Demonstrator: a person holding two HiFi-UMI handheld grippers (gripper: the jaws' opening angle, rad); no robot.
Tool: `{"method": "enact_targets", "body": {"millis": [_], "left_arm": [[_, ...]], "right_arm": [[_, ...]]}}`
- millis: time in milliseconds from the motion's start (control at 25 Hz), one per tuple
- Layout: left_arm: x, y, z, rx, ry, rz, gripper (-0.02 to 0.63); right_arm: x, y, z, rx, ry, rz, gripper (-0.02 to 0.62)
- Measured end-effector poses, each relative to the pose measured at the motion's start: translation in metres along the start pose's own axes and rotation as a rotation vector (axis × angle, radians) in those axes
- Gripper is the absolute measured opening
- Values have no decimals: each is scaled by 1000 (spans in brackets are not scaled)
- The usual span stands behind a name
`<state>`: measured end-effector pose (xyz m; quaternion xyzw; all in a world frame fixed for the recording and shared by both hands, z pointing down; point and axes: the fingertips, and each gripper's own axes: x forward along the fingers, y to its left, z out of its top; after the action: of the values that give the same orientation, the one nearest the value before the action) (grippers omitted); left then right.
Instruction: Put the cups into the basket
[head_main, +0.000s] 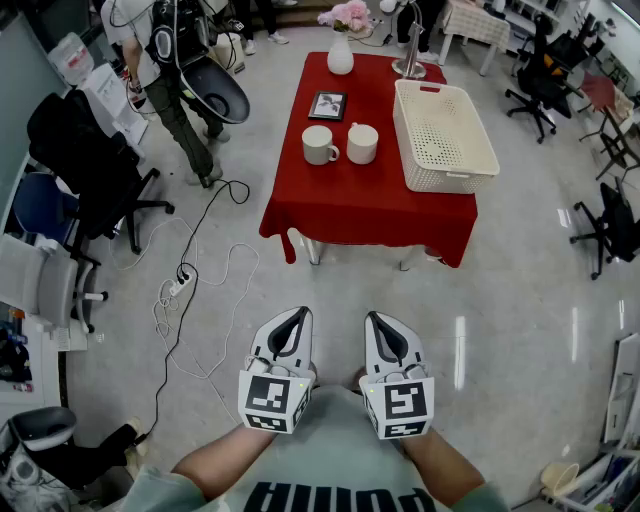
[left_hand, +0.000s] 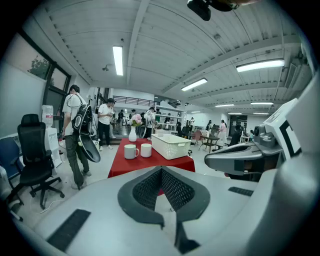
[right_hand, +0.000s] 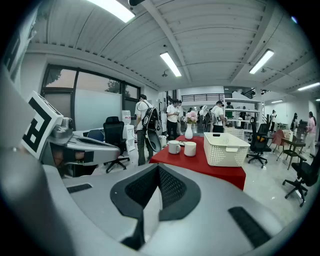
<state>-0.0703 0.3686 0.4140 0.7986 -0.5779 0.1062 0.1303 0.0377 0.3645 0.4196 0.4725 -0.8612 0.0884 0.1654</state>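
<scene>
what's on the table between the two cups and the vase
A small black picture frame sits on the red cloth between the cups and the white vase, clearest in the head view.

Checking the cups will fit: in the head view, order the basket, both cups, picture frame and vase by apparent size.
1. White basket
2. Handled cup and the other cup, alike
3. Picture frame and vase, too close to rank; the vase sits farther away.

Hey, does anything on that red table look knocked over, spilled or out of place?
Nothing stands out. The left cup and right cup stand upright beside the basket; nothing is spilled. Left of the table, a loose cable trails.
</scene>
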Motion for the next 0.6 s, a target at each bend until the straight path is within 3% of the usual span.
{"method": "enact_targets", "body": {"millis": [600], "left_arm": [[1,15,1,-16,-8,-11,6]], "right_arm": [[12,12,12,-1,-29,13,9]]}}
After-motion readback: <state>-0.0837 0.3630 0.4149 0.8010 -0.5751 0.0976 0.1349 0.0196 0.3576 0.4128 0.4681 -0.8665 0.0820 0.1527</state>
